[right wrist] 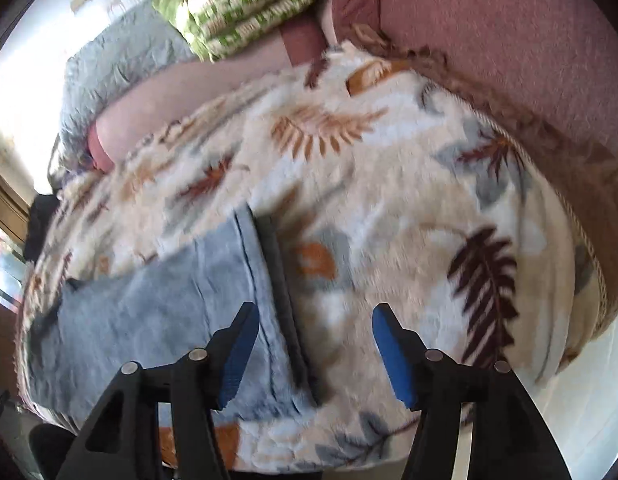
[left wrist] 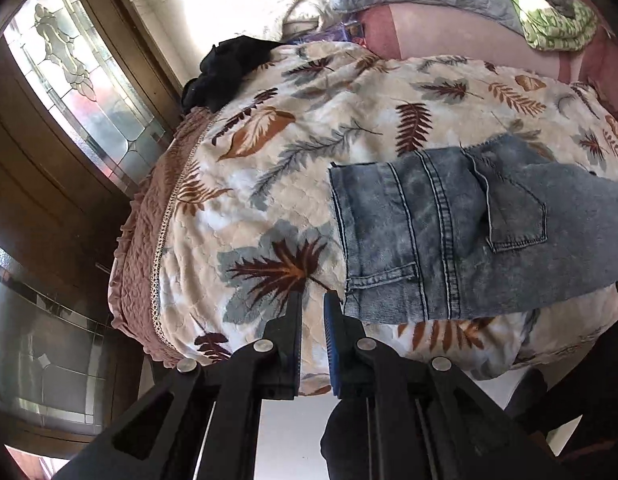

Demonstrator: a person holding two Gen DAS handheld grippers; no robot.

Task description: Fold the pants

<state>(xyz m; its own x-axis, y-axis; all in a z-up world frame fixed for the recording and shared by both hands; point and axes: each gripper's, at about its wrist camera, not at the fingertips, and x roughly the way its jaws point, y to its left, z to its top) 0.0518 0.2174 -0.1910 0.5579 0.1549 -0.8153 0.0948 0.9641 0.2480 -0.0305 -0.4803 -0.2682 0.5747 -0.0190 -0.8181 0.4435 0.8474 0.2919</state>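
One folded pair of jeans (left wrist: pixel 449 236), one leaf-print blanket (left wrist: pixel 293 160), two grippers.

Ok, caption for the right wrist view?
Open right gripper above folded jeans on a leaf-print blanket.

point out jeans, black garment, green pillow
jeans (left wrist: pixel 449 240): left wrist view, denim by the centre seam.
black garment (left wrist: pixel 225 76): left wrist view, middle of heap.
green pillow (right wrist: pixel 249 4): right wrist view, patterned face.
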